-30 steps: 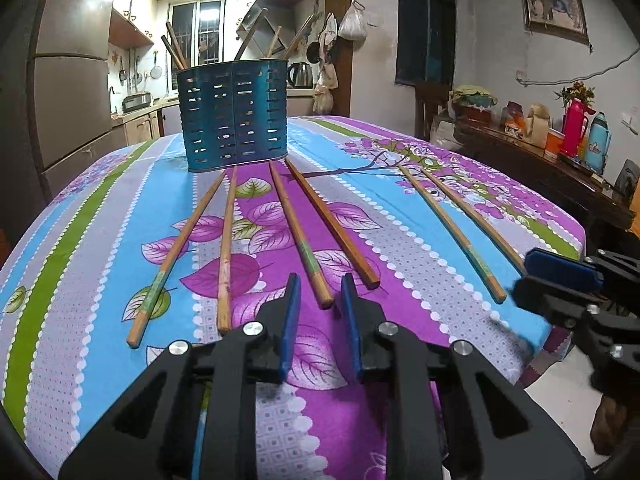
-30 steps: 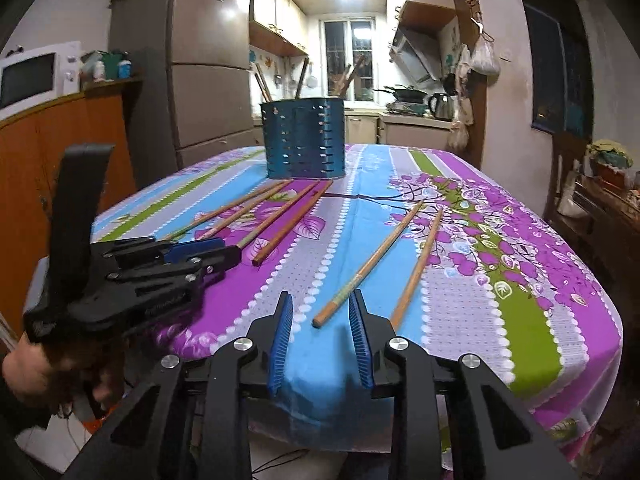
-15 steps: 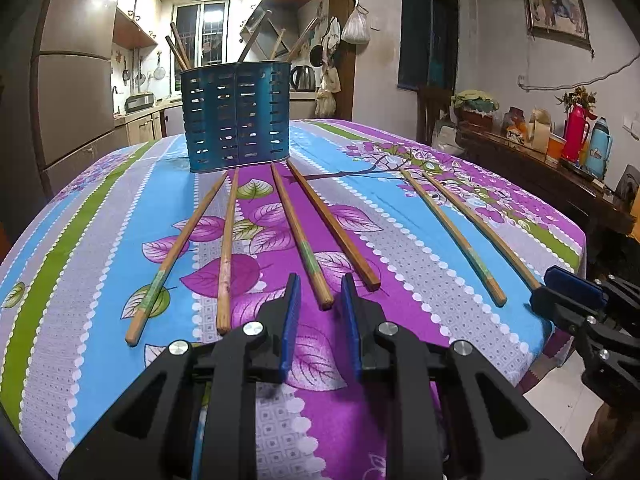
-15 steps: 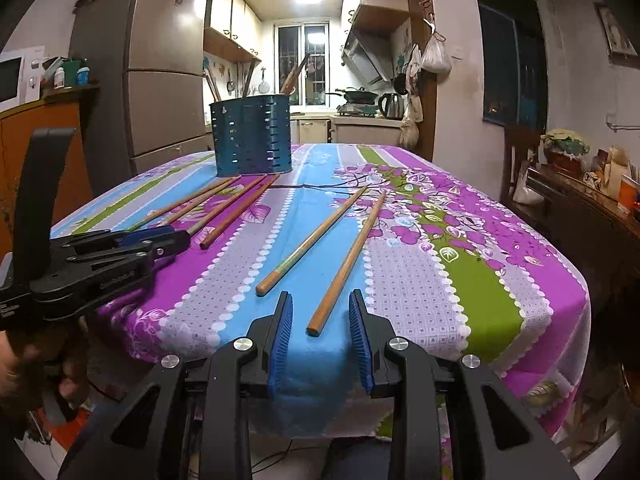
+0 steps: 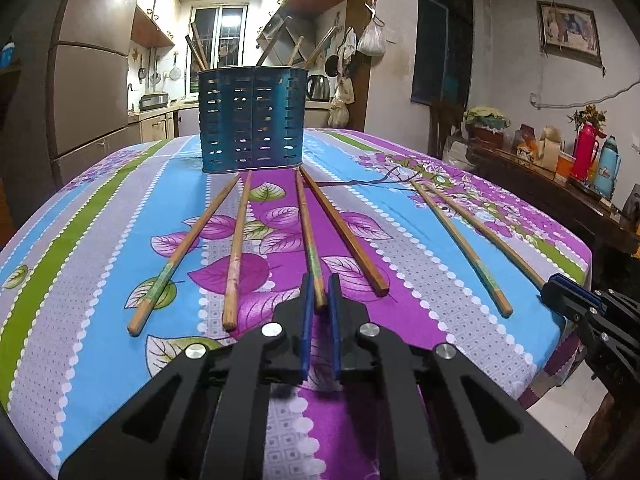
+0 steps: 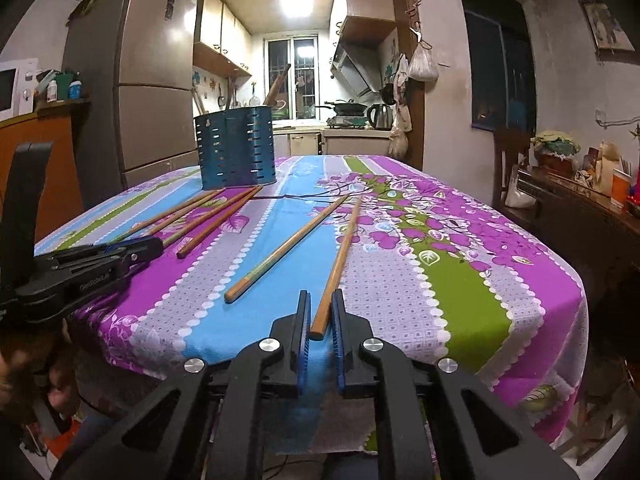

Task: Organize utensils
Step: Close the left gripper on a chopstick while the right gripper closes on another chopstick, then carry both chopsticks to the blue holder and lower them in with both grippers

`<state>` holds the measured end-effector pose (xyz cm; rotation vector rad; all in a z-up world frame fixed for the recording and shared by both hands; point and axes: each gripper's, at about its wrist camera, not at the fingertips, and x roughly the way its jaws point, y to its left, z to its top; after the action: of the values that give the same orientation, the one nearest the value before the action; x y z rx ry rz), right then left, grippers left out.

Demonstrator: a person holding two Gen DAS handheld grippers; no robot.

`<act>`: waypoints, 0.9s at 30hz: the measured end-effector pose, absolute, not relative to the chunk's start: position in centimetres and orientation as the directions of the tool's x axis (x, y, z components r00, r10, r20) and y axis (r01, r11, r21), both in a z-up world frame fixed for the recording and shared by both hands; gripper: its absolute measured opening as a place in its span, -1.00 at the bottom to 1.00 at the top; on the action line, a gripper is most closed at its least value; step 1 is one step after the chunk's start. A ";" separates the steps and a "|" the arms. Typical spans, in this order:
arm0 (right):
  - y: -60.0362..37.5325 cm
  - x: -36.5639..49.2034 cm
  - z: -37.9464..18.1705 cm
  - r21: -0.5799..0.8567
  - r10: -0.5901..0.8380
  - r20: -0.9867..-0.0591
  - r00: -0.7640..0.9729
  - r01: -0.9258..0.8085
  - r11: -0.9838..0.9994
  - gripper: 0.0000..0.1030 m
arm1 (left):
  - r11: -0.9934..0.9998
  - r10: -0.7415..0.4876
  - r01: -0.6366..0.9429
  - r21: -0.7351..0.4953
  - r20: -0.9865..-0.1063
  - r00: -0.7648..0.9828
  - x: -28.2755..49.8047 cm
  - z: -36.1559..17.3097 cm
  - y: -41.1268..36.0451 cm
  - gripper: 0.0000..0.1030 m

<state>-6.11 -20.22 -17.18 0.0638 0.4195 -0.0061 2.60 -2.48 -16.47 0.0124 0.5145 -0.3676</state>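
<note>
Each gripper straddles a chopstick end with jaws slightly apart: left gripper [image 5: 319,300], right gripper [image 6: 320,320]. 6 chopsticks [image 5: 236,252] lie on the tabletop [image 5: 100,248].

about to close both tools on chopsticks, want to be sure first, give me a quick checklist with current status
1. Left tool lined up on a chopstick: ok, the near end of the third chopstick sits between its fingertips.
2. Right tool lined up: ok, the end of the rightmost chopstick lies in its gap.
3. Both tools open enough: ok, gaps show on each side of the sticks.
4. Only one stick in each gap: ok, neighbours lie apart.
5. Blue holder upright and reachable: ok, it stands at the far end of the table, already holding utensils.
6. Free room inside the holder: cannot tell.
</note>
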 end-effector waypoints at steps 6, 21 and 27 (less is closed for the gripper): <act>-21.1 -6.6 -15.7 0.062 -0.006 -0.373 0.928 0.032 0.998 -0.85 | 0.933 -0.347 0.351 -0.081 -0.456 0.820 2.3 -15.4 -2.1 -0.89; -24.5 -5.2 -2.0 -0.071 0.079 -0.128 0.989 -0.088 0.994 -0.85 | 0.919 -0.393 0.392 -0.049 -0.209 0.895 2.7 -4.2 -0.7 -0.89; -25.7 -1.1 1.2 -0.077 0.135 -0.133 0.982 -0.146 0.986 -0.85 | 0.903 -0.427 0.427 -0.033 -0.169 0.889 5.8 -0.4 -1.8 -0.89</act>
<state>-1.06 -25.66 1.24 -0.0864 0.1274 0.1412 5.84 -1.78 -0.43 0.0049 0.1740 -0.4436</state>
